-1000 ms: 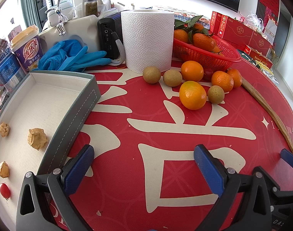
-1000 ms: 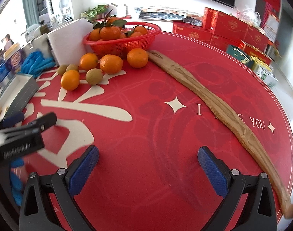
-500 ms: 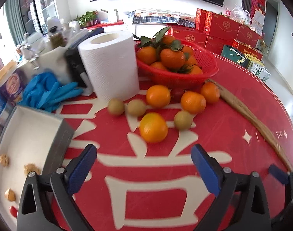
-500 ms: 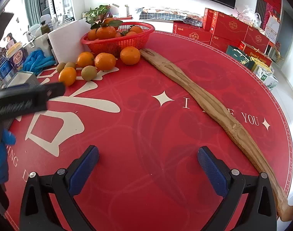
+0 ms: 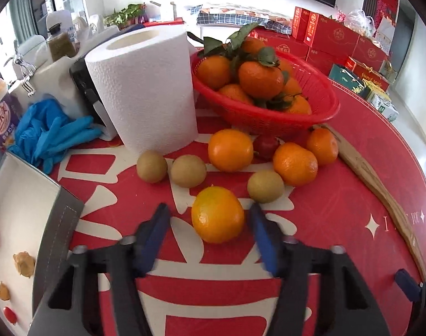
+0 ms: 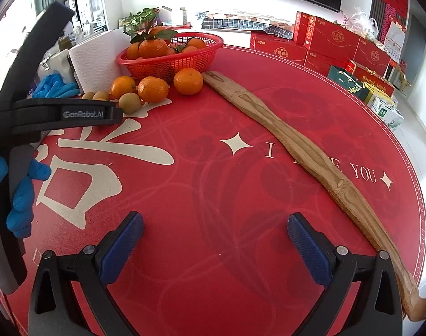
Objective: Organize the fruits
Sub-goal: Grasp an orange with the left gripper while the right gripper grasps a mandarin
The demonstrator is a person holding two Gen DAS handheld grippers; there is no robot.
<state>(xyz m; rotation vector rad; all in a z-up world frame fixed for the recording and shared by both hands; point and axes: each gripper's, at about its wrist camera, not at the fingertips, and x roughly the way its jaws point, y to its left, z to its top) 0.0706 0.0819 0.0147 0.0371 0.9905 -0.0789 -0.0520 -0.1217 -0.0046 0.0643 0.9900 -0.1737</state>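
Right wrist: "GenRobot.AI" on hand-held gripper (image 6: 73,114)

A paper towel roll (image 5: 145,89) is stood upright on the red round mat (image 6: 240,196), and every other place is given from it. Blue gloves (image 5: 53,131) are heaped just to its left. A black device (image 5: 85,89) is seen close behind its left side, with a white container (image 5: 53,84) and a dark-capped bottle (image 5: 60,44) farther back on that side. A purple cup (image 5: 0,117) is seen beyond the gloves, at the left edge. A long wooden strip (image 6: 296,151) is laid across the mat well to the right of the roll. Red gift boxes (image 5: 336,39) are stacked far behind it to the right. A potted plant (image 5: 126,14) is seen behind it.
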